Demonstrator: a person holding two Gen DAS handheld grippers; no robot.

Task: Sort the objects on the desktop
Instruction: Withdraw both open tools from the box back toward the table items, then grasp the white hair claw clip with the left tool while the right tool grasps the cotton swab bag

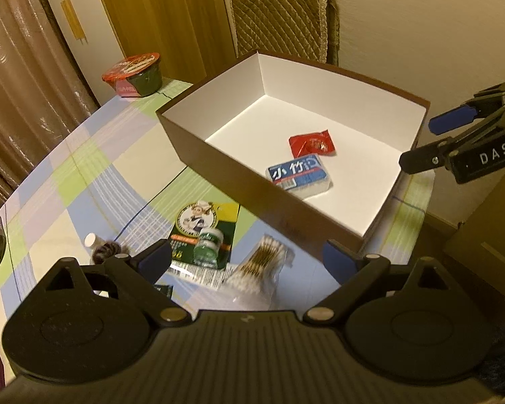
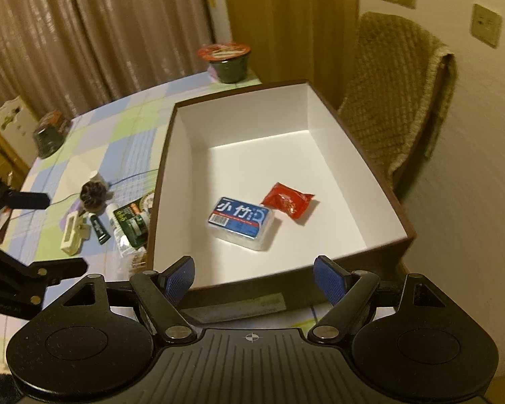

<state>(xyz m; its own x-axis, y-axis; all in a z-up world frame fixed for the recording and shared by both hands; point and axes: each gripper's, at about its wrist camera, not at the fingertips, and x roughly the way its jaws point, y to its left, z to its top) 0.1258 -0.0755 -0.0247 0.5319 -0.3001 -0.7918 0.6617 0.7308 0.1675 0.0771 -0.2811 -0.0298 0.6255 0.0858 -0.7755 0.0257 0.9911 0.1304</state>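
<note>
Left wrist view is showing the big brown box (image 1: 219,165) sitting on the checked tablecloth (image 1: 67,168), white inside, with a blue-labelled packet (image 1: 299,173) and a red sachet (image 1: 312,142) already lying on its floor, close together but seemingly not touching. Unsorted things are lying outside the box, just off its near-left wall: a green card pack (image 1: 202,232), and the bag of cotton swabs (image 1: 262,266) directly ahead of the left gripper (image 1: 249,259), sitting between its two blue pads. The swabs' long axis is running roughly along the gripper's forward line, tilted a little to the right, so the fingers are standing on either side of the narrow width. The left gripper is gaping wide, gripping nothing, and I cannot tell whether it is touching the bag.

Right wrist view is showing the right gripper (image 2: 254,277) hanging over the box's near wall (image 2: 252,279), likewise spread wide and empty. The leftover clutter is lying well to its left, beyond the box wall, so the left hand is plainly the nearer one for the swabs.
</note>
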